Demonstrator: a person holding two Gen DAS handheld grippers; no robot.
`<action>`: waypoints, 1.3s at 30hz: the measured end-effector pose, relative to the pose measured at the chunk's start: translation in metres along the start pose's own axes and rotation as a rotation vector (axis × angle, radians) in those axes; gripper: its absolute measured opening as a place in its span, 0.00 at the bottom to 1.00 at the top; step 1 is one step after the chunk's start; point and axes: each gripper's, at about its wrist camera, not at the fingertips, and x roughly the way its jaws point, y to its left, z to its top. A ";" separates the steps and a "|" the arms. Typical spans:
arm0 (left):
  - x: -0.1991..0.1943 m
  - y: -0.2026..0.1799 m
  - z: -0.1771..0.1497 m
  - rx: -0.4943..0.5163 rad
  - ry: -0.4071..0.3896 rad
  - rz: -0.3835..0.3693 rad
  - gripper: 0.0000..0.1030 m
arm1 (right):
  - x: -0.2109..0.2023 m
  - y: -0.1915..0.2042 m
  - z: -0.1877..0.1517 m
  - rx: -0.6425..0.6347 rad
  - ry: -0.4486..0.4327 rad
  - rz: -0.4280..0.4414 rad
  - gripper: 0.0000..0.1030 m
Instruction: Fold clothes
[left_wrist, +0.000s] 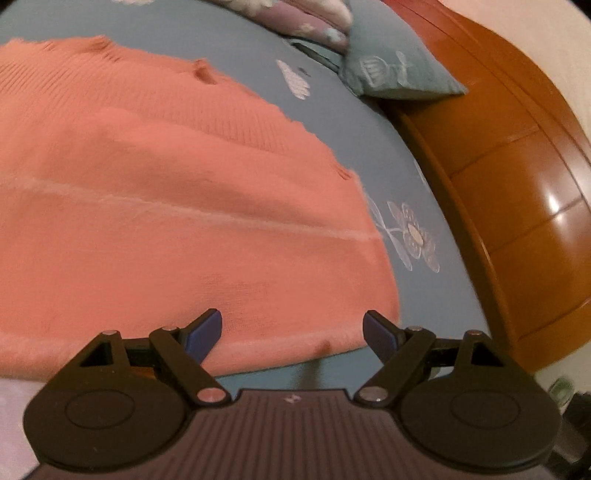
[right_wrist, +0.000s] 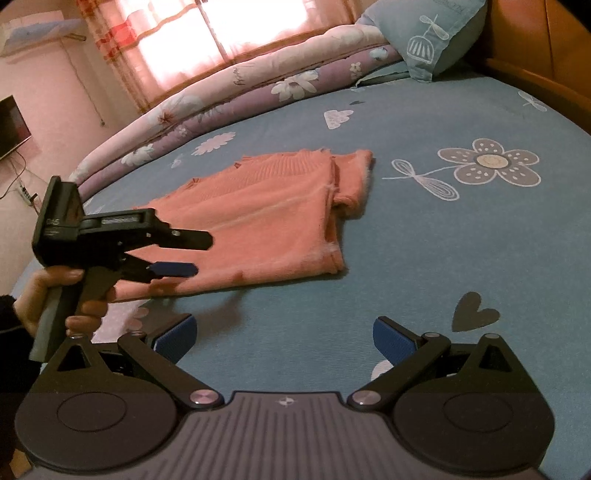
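Observation:
A salmon-pink knitted sweater (right_wrist: 258, 218) lies folded flat on the blue flowered bedsheet (right_wrist: 424, 258). In the left wrist view the sweater (left_wrist: 166, 206) fills most of the frame, its near hem just under the fingertips. My left gripper (left_wrist: 291, 332) is open, with only sweater hem and sheet seen between its blue pads (left_wrist: 205, 334). From the right wrist view the left gripper (right_wrist: 192, 251) hovers over the sweater's near left corner, held by a hand (right_wrist: 48, 295). My right gripper (right_wrist: 283, 341) stands open above bare sheet, short of the sweater, with nothing between its fingers.
A rolled purple and pink quilt (right_wrist: 229, 99) runs along the far side of the bed. A blue pillow (right_wrist: 432, 40) leans at the wooden headboard (left_wrist: 517, 166). A curtained window (right_wrist: 221, 33) and a wall screen (right_wrist: 11, 125) are behind.

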 end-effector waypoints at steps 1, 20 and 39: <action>-0.001 0.003 0.001 -0.011 0.000 -0.001 0.81 | 0.002 0.000 0.002 -0.003 0.002 0.003 1.00; -0.007 -0.011 0.031 0.150 0.032 0.130 0.82 | 0.069 -0.024 0.066 0.041 -0.027 0.200 1.00; -0.003 0.030 0.036 -0.057 0.036 0.203 0.88 | 0.150 0.008 0.089 -0.083 0.255 0.149 1.00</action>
